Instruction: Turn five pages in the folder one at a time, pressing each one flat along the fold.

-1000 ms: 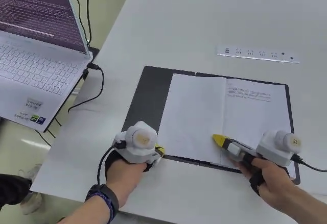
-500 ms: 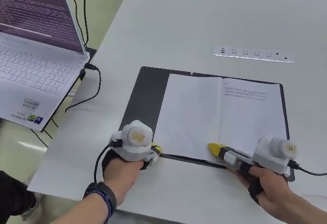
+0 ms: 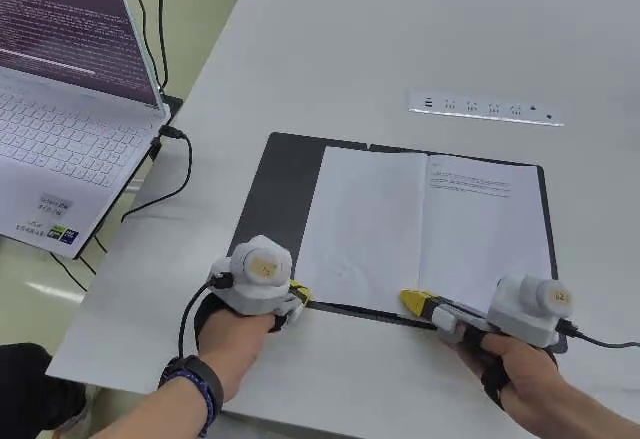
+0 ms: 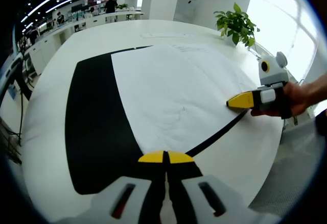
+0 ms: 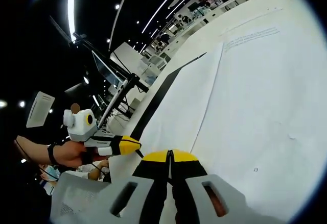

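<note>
White table point(image 3: 400, 39) fills the frame, with the black folder point(image 3: 285, 184) open at centre. The right gripper point(image 3: 409, 300), jaws pressed together, has slid down the fold to the lower edge, likely ending this press. The left gripper point(image 3: 298, 292), also closed, rests at the folder's lower left corner.

Beyond the folder point(image 3: 285, 194) the table point(image 3: 400, 39) lies bare up to a flat power strip point(image 3: 485, 109), and bare again past it. Left of the folder, a cable point(image 3: 188, 164) loops over the table's edge, the laptop point(image 3: 60, 109) just past it. Both grippers sit at the folder's near edge, jaws closed: left gripper point(image 3: 298, 294) at its left corner, right gripper point(image 3: 412, 301) by the fold.
</note>
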